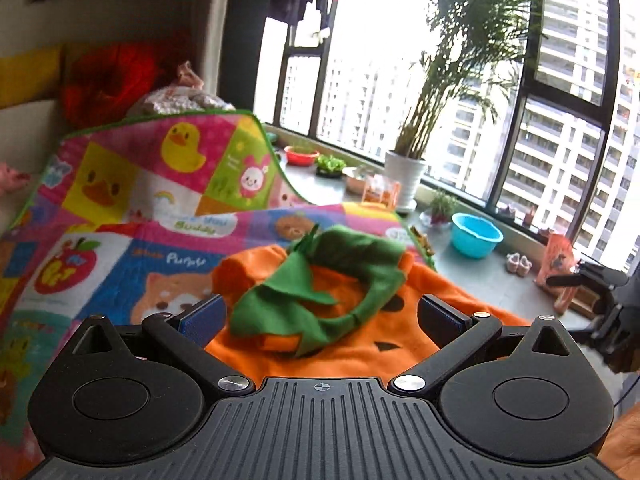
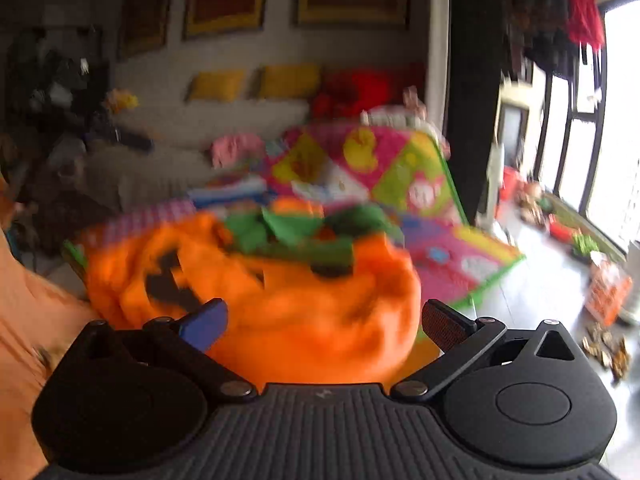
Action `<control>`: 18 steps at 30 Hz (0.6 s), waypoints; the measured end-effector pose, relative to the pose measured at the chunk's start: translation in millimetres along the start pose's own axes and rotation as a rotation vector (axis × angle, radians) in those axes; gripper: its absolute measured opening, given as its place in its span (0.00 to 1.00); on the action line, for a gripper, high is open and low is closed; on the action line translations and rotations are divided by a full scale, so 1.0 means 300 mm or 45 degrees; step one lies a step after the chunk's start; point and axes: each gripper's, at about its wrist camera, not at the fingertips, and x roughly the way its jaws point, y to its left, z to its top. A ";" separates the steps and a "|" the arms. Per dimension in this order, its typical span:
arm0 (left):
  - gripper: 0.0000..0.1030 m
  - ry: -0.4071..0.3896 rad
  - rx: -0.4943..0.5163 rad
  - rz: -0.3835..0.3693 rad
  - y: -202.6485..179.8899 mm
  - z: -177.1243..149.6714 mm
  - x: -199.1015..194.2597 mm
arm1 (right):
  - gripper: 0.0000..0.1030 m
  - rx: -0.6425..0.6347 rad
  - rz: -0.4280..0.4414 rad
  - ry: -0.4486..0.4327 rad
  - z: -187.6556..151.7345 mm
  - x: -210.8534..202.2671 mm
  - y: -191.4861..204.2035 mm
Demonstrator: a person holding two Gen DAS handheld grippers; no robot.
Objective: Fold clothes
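Observation:
An orange pumpkin costume (image 1: 360, 352) with a green leaf collar (image 1: 320, 288) and black face patches lies crumpled on a colourful cartoon play mat (image 1: 120, 208). My left gripper (image 1: 320, 316) is open, its jaws wide apart just above the collar, holding nothing. In the blurred right wrist view the costume (image 2: 280, 304) lies bunched between and beyond my right gripper's (image 2: 324, 320) open jaws, which grip nothing. The right gripper also shows at the right edge of the left wrist view (image 1: 600, 304).
The mat's far part is propped up against a sofa (image 2: 180, 152) with yellow and red cushions. A grey window ledge (image 1: 500, 280) to the right carries a blue bowl (image 1: 476, 234), a white potted palm (image 1: 406, 176), a red bowl and small items.

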 end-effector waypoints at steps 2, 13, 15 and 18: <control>1.00 0.005 0.004 0.028 0.003 -0.001 -0.010 | 1.00 0.055 0.017 -0.079 0.050 -0.008 -0.031; 1.00 0.261 -0.222 -0.034 0.064 -0.114 0.295 | 1.00 0.275 0.142 0.404 0.184 0.613 -0.086; 1.00 0.314 -0.261 -0.046 0.081 -0.139 0.359 | 1.00 0.300 0.124 0.483 0.155 0.725 -0.092; 1.00 0.394 -0.321 -0.063 0.106 -0.177 0.454 | 1.00 0.443 0.131 0.529 0.089 0.798 -0.127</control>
